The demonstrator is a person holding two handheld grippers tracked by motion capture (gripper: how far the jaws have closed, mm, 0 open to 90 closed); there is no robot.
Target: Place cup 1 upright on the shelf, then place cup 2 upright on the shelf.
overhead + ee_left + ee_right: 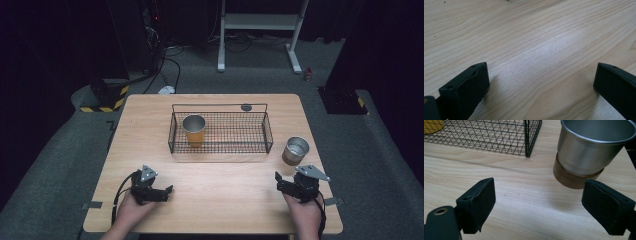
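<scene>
A black wire basket (265,131) stands at the middle of the wooden table (220,185), with a metal cup with a yellow base (194,129) upright in its left end. A second metal cup with a brown base (296,151) stands on the table right of the basket. My right gripper (281,183) rests open near the front edge, just short of that cup (589,152), whose brown base sits a little beyond its right jaw. My left gripper (166,192) rests open at the front left, with bare wood (541,62) between its jaws.
A small dark round disc (246,107) lies on the table behind the basket. Beyond the table are a white metal stand (260,22), cables and a yellow-black striped block (102,100) on grey floor. The basket corner (529,142) is ahead-left of my right gripper.
</scene>
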